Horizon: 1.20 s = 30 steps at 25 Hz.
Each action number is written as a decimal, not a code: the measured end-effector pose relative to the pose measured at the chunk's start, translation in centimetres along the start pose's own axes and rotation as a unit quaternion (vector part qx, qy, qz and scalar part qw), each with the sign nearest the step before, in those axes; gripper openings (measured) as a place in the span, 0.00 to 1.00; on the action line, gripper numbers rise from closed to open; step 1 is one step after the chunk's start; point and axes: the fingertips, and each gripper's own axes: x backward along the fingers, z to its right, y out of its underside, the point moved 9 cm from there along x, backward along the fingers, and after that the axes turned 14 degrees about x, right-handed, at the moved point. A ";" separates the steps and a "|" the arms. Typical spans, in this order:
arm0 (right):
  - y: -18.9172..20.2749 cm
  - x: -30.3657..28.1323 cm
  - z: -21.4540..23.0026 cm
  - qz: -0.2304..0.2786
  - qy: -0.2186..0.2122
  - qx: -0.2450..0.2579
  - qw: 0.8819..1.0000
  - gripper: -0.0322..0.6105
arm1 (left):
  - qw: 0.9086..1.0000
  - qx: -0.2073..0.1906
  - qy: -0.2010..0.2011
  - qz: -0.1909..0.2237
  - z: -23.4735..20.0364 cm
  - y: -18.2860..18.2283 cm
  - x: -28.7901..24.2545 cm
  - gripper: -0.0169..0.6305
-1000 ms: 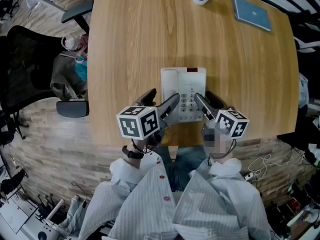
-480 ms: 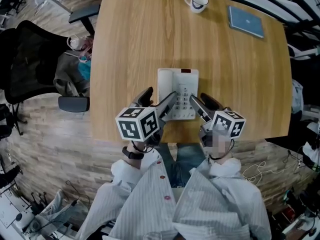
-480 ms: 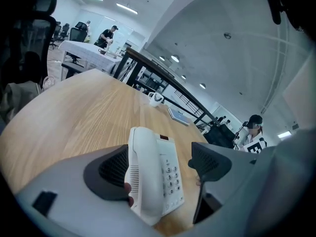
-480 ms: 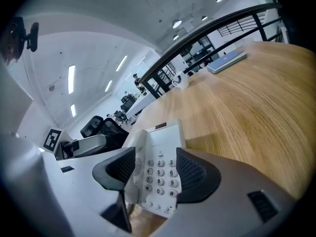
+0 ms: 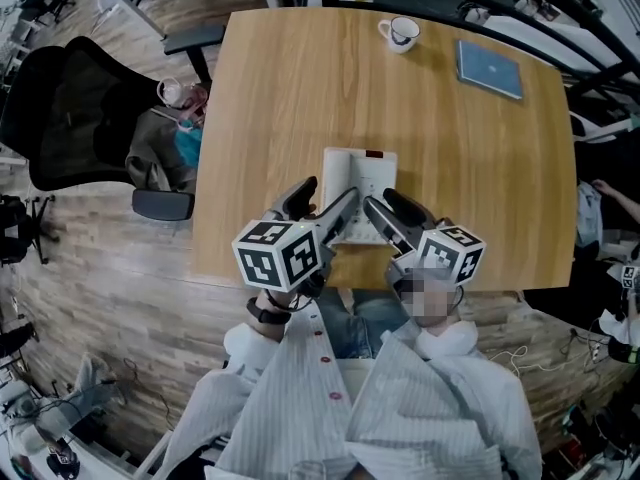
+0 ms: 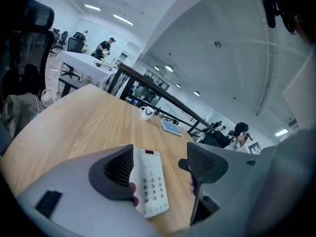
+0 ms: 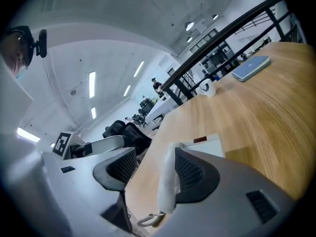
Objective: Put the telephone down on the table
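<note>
A light wooden table (image 5: 280,98) with rounded corners fills the middle of the head view. Under it is a floor of pale grey-brown planks (image 5: 110,268). In the upper left of that view stands a black office chair (image 5: 80,118), with some clothes (image 5: 160,153) lying on it beside the table's edge. Cables (image 5: 520,333) lie on the floor at the lower right.

In the left gripper view the ceiling is white, with long strip lights (image 6: 94,7) at the upper left and round lamps (image 6: 169,68) near the middle. A black metal railing (image 6: 163,98) runs behind the far side of the table. Farther back, at the upper left, is a white table (image 6: 81,63) with people beside it.
</note>
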 end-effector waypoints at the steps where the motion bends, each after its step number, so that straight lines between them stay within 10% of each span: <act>1: -0.5 0.0 -0.4 0.005 -0.008 0.006 1.000 0.46 | 1.000 -0.005 0.003 0.005 0.5 -0.3 0.3 0.56; 16: -5.5 0.9 -5.4 0.034 -0.076 0.119 0.989 0.17 | 0.995 -0.060 0.041 0.071 5.7 -2.6 3.7 0.38; 30: -7.6 2.9 -4.9 0.021 -0.055 0.187 0.980 0.11 | 0.990 -0.117 0.047 0.066 8.0 -1.9 2.8 0.16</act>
